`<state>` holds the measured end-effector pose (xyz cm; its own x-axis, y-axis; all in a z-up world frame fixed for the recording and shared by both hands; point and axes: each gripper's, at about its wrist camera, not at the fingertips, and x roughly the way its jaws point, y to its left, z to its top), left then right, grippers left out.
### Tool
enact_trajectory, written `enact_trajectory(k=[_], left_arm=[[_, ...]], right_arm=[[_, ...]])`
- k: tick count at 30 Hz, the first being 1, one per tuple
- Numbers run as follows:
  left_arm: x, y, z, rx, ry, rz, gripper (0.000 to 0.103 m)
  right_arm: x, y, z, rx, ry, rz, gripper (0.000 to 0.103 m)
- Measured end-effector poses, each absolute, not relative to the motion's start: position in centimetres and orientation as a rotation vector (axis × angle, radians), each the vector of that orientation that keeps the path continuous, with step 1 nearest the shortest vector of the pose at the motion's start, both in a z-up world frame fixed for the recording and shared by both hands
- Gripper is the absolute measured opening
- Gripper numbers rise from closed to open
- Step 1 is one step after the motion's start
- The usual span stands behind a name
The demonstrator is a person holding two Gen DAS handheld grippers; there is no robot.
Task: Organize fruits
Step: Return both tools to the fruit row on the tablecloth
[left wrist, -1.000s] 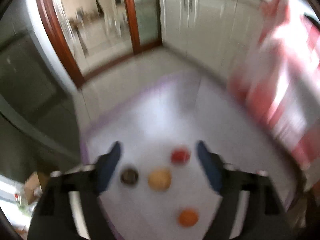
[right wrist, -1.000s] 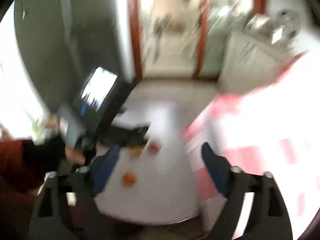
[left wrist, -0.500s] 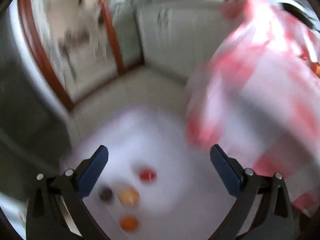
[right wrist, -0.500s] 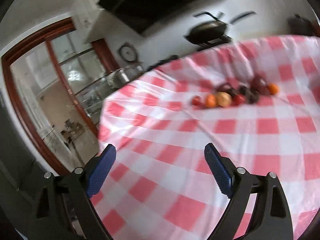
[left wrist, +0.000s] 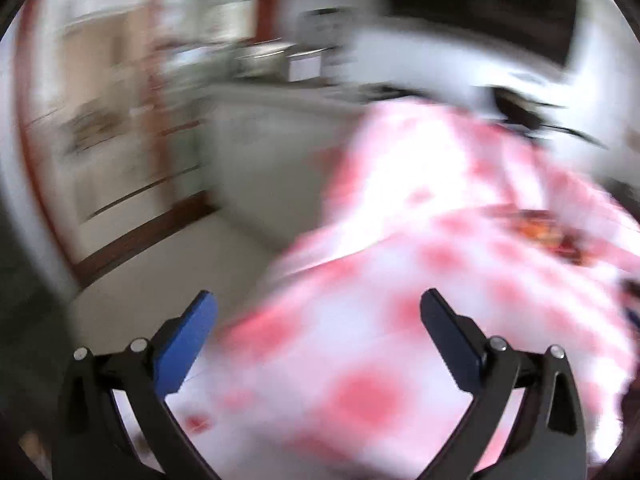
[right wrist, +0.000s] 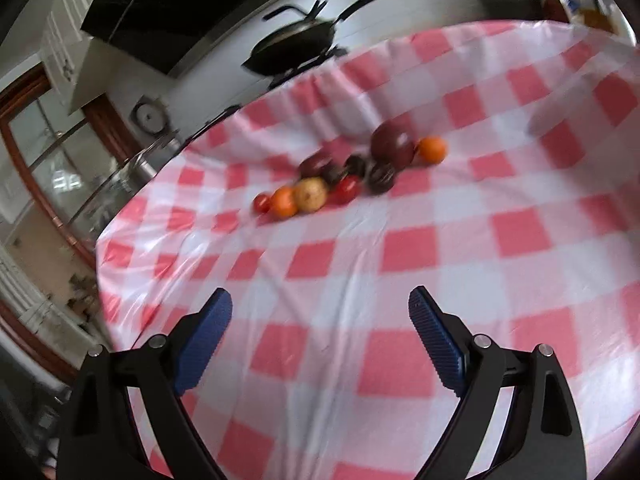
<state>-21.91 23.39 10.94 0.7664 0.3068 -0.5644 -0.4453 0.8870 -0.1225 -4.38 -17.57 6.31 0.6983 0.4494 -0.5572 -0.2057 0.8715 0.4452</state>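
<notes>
Blue fingers — wide apart, empty

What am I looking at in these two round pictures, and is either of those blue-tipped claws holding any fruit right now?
No robot arm here: a person carries a two-finger gripper in each hand, and each has a fisheye camera looking along its fingers. The blurred picture is from the left gripper, the sharper one from the right gripper. Both stand open with nothing between their blue pads. Ahead of the right gripper is a table under a red-and-white checked cloth. On it sits a cluster of fruit: oranges, small red ones, dark ones, a yellowish one. Behind the table there is a black pan. The left view shows the same cloth, too smeared for detail.
</notes>
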Motion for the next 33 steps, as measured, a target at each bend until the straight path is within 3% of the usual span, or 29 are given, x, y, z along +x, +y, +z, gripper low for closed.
enact_trajectory(k=[5, 10, 16, 21, 27, 30, 32, 33], left_arm=[[-5.5, 14.0, 9.5, -0.26, 0.77, 0.081, 0.102], [5.6, 7.0, 6.9, -0.233, 0.793, 0.073, 0.102], [10.2, 2.2, 4.3, -0.19, 0.729, 0.066, 0.102], [9.9, 2.6, 4.1, -0.213, 0.681, 0.051, 0.102], [8.9, 4.1, 3.8, -0.27, 0.668, 0.028, 0.102], [9.3, 4.5, 3.6, -0.294, 0.69, 0.028, 0.102], [9.6, 5.0, 3.4, -0.324, 0.708, 0.025, 0.102], [9.8, 5.4, 3.2, -0.35, 0.72, 0.022, 0.102]], right_arm=[[-1.1, -19.6, 5.7, 0.249, 0.698, 0.147, 0.087], [0.9, -22.4, 2.0, 0.301, 0.755, 0.081, 0.087], [2.2, -23.1, 1.0, 0.353, 0.828, 0.099, 0.087], [3.7, -23.6, 0.5, 0.376, 0.849, 0.036, 0.087], [9.3, -21.7, 1.5, 0.152, 0.793, -0.051, 0.087], [12.5, -20.6, 1.1, 0.076, 0.826, -0.038, 0.076], [15.1, -20.0, 0.5, 0.061, 0.871, 0.008, 0.06], [15.9, -19.9, 0.3, 0.06, 0.888, 0.019, 0.057]])
